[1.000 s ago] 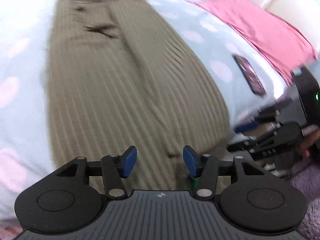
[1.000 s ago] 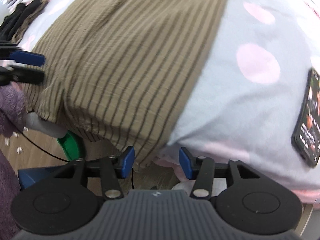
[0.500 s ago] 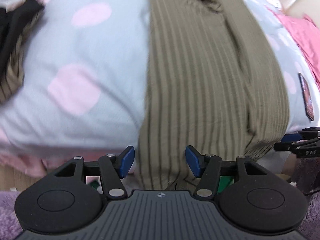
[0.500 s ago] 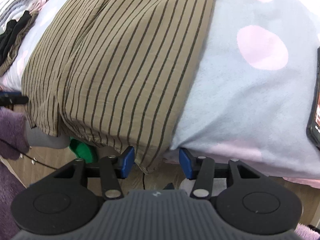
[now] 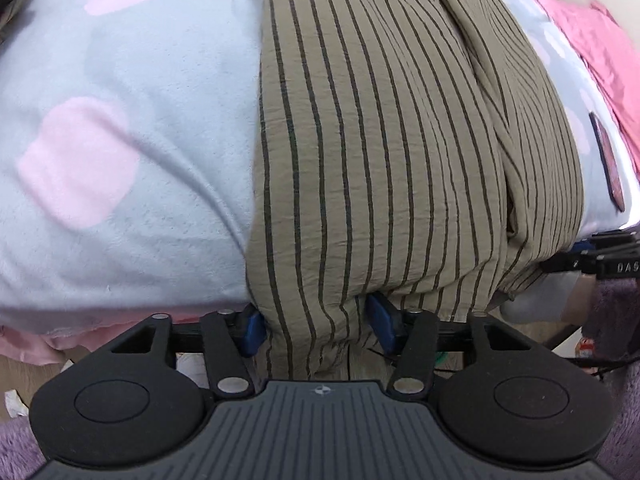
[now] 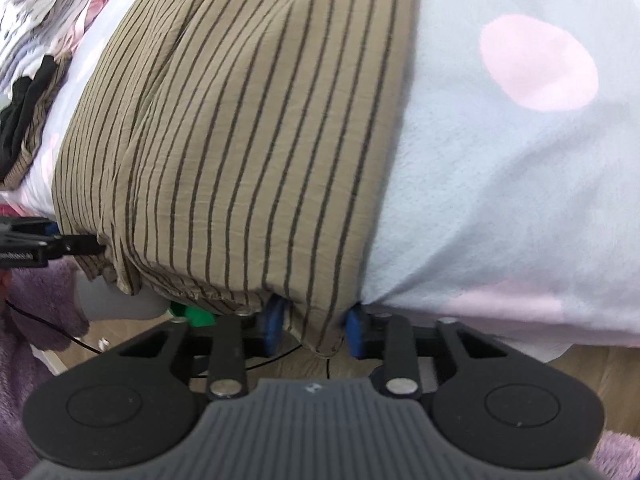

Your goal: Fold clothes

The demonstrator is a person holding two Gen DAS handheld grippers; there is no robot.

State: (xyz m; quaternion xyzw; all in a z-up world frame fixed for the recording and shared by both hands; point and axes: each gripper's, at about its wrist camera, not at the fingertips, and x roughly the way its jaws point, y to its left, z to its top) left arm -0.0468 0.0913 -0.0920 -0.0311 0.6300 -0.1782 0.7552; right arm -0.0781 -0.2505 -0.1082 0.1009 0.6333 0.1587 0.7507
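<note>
The olive-brown, dark-striped garment (image 5: 400, 140) is lying along the polka-dot blue bedspread (image 5: 120, 120), its hem hanging over the bed's near edge. Your left gripper (image 5: 316, 326) and right gripper (image 6: 314, 330) are both gaping around hem corners; close evenly before lifting. Only the left view is showing the dark phone (image 5: 608, 160) and pink cloth (image 5: 592, 40).

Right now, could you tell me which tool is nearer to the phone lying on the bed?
Right. The right tool sits at the striped garment's hem corner on the phone's side, while the left tool is at the opposite hem corner, the garment's width farther away.
</note>
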